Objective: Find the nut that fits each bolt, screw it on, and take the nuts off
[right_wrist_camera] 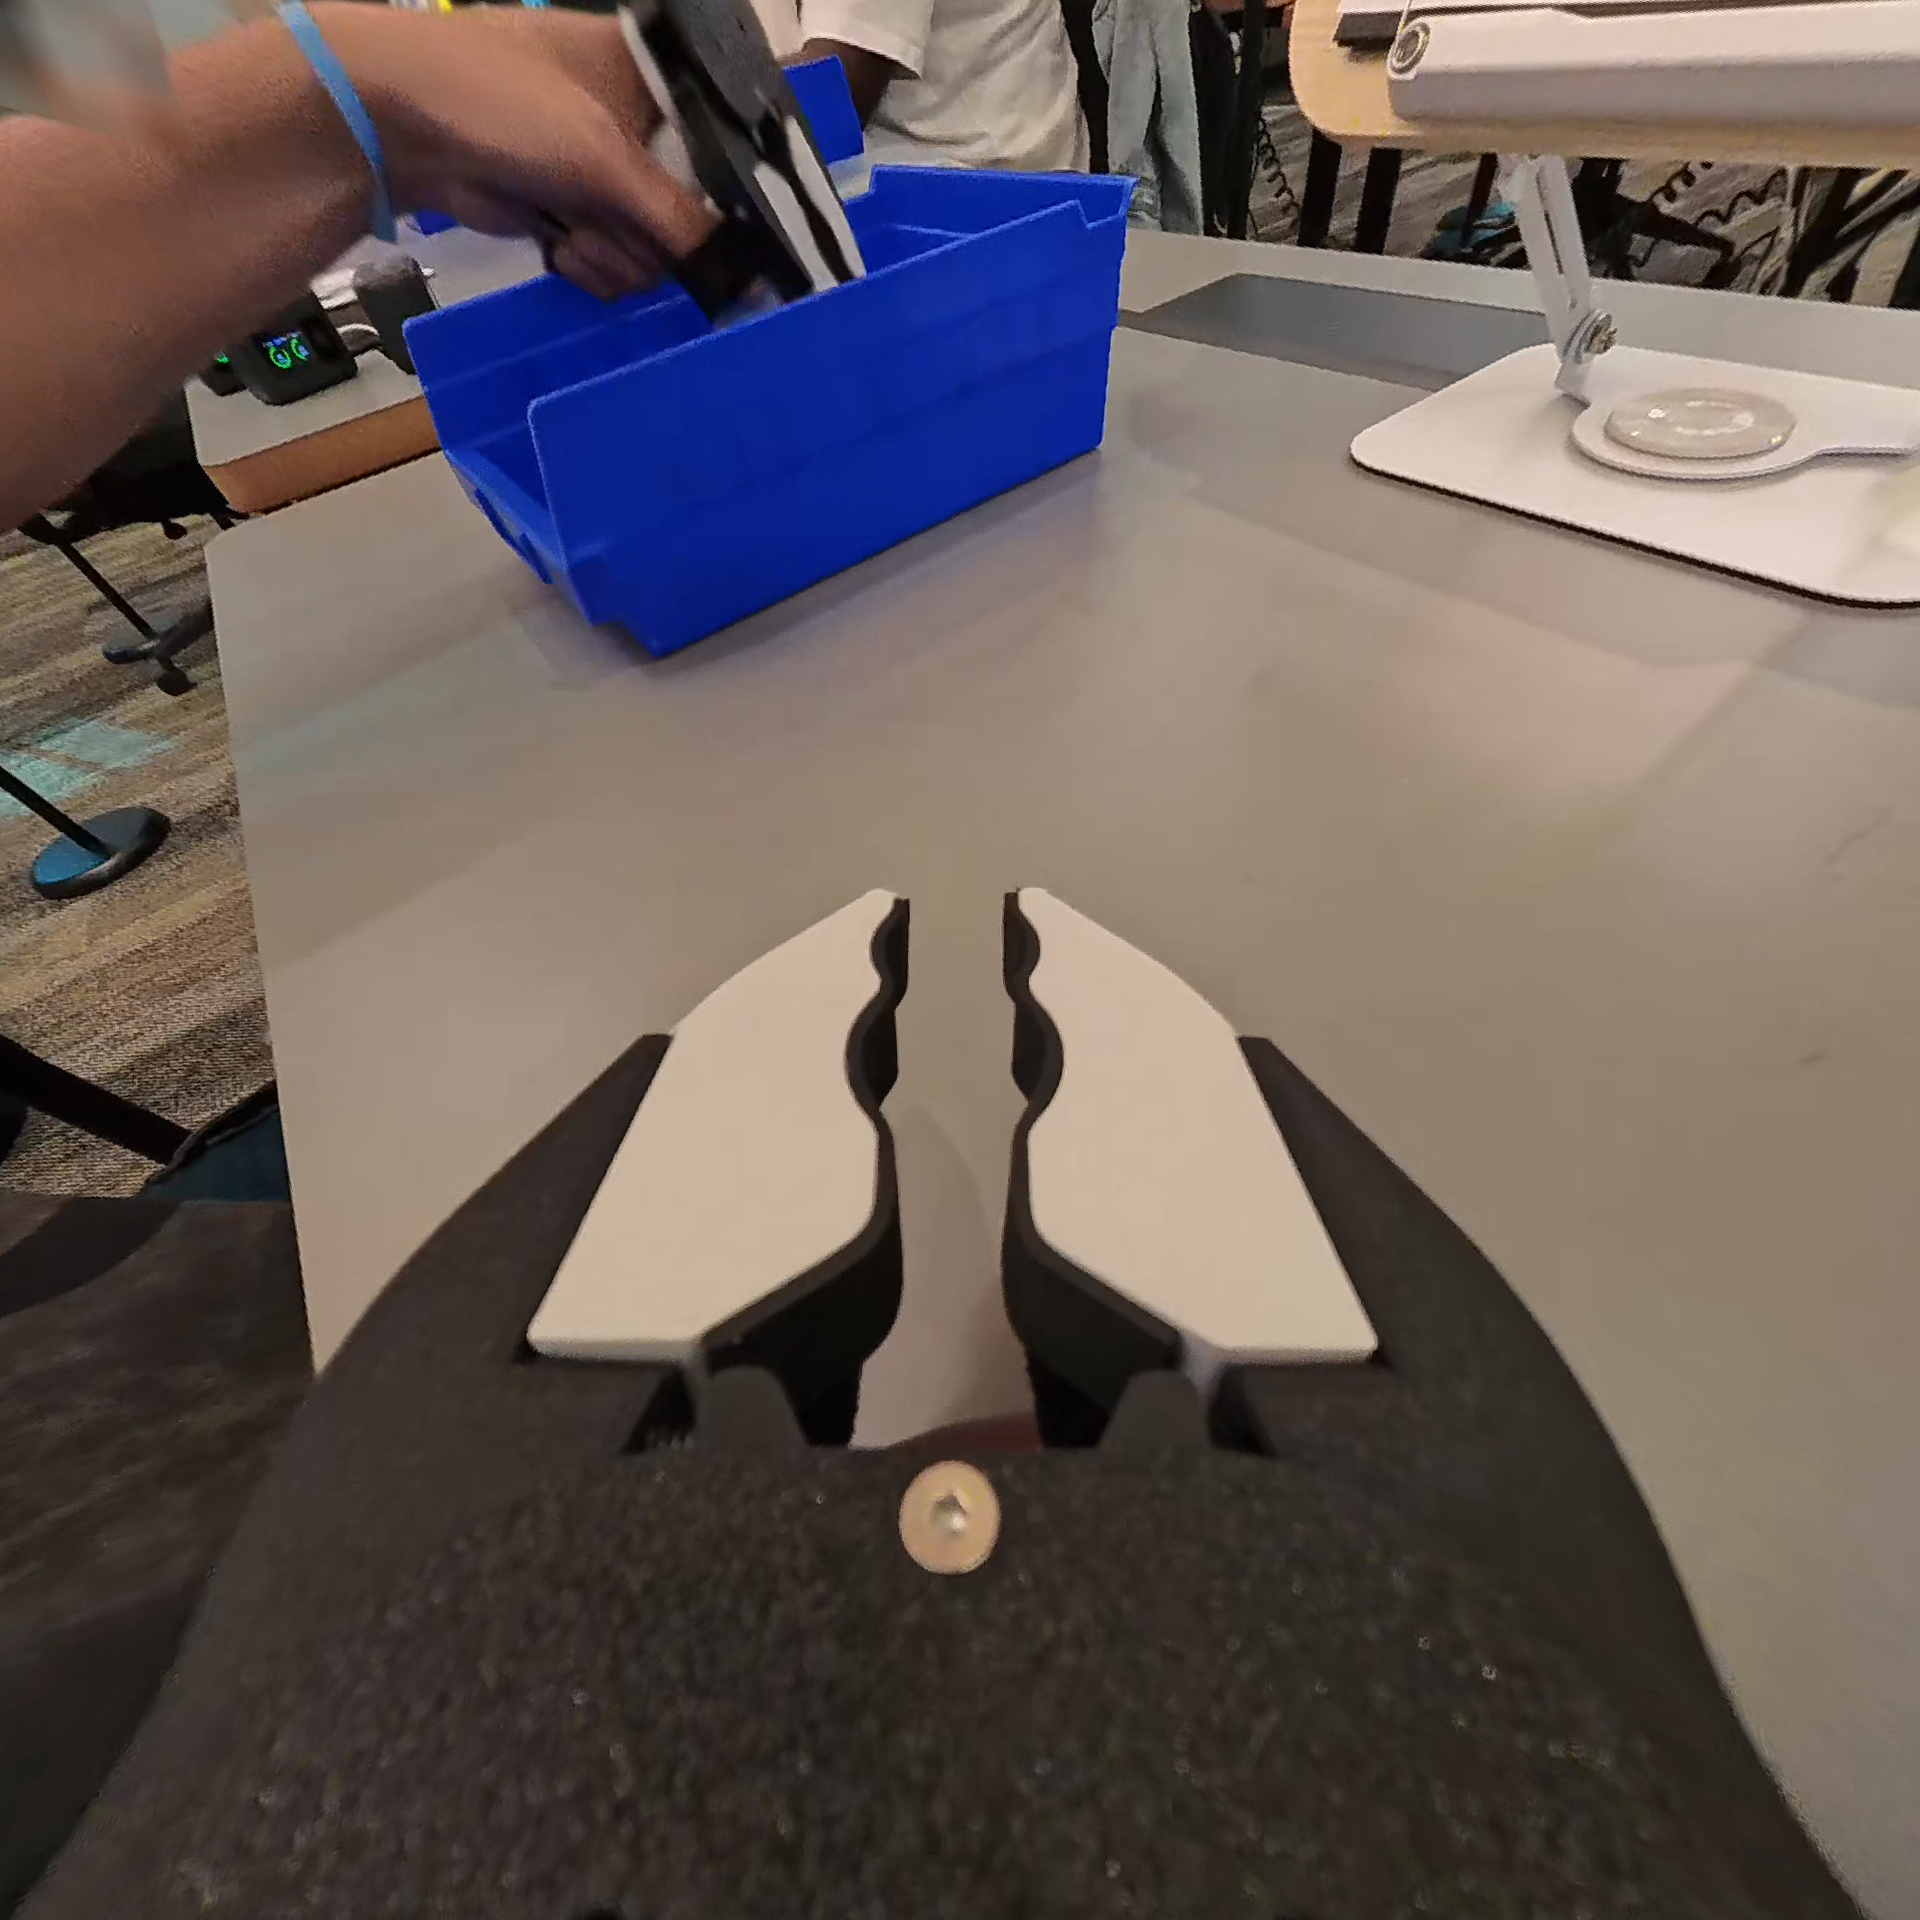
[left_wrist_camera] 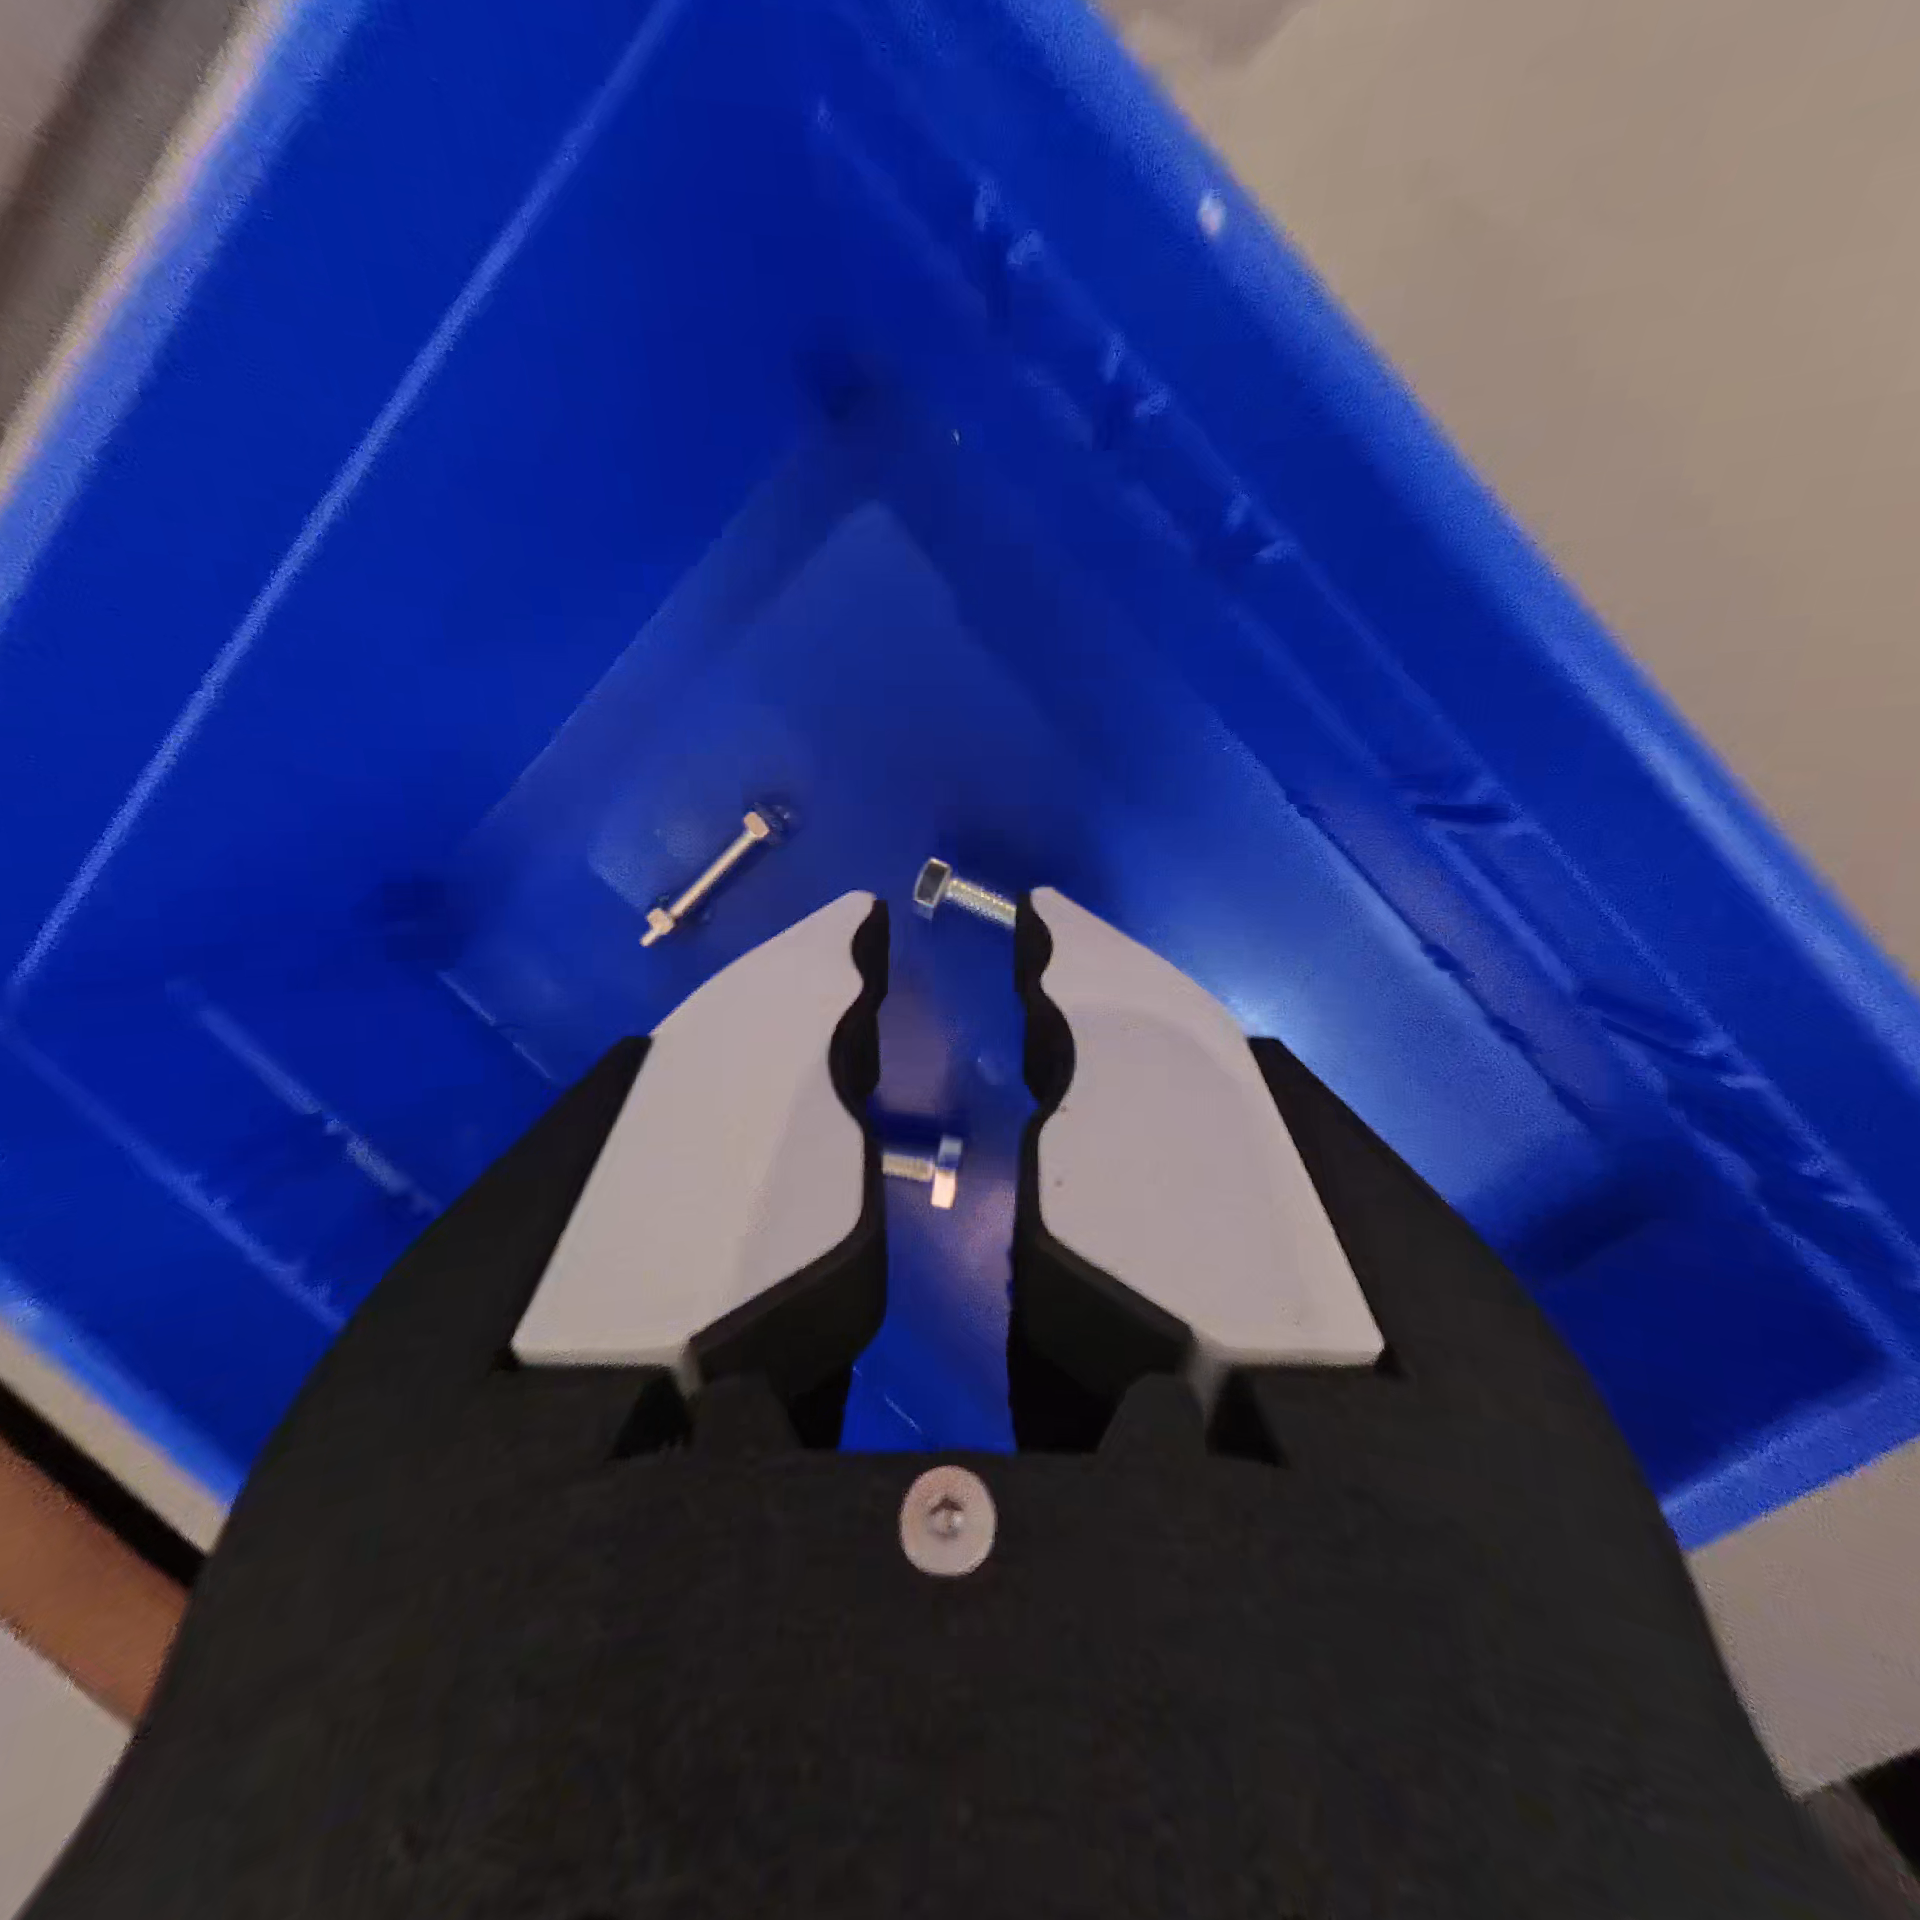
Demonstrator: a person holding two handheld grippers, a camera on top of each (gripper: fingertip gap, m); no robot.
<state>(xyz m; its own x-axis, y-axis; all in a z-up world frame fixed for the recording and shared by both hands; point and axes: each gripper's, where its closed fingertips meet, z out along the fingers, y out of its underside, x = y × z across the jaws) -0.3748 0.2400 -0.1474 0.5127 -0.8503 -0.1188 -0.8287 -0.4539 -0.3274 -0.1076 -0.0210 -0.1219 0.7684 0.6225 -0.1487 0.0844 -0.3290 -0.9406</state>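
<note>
Left wrist view puts me above the blue bin [left_wrist_camera: 520, 520], looking down into it with my left gripper [left_wrist_camera: 951, 909] released, its jaws a little apart and gripping nothing. On the bin floor lies a long bolt [left_wrist_camera: 712, 878] with a nut near its far end, off to the left of my fingertips. A short bolt [left_wrist_camera: 961, 896] lies just ahead of the tips, its threaded end close to the right finger. A third bolt [left_wrist_camera: 925, 1174] shows through the gap between my fingers, lower down on the floor; its head points right. From the right wrist view, my right gripper [right_wrist_camera: 956, 904] hovers over the grey tabletop [right_wrist_camera: 1351, 831], also released and empty, well apart from the bin [right_wrist_camera: 810, 457]. There I see the left gripper [right_wrist_camera: 769, 208] dipped into the bin, held by a hand [right_wrist_camera: 520, 156] with a blue wristband [right_wrist_camera: 348, 114]. A white stand [right_wrist_camera: 1621, 468] sits on the tabletop at the right.
</note>
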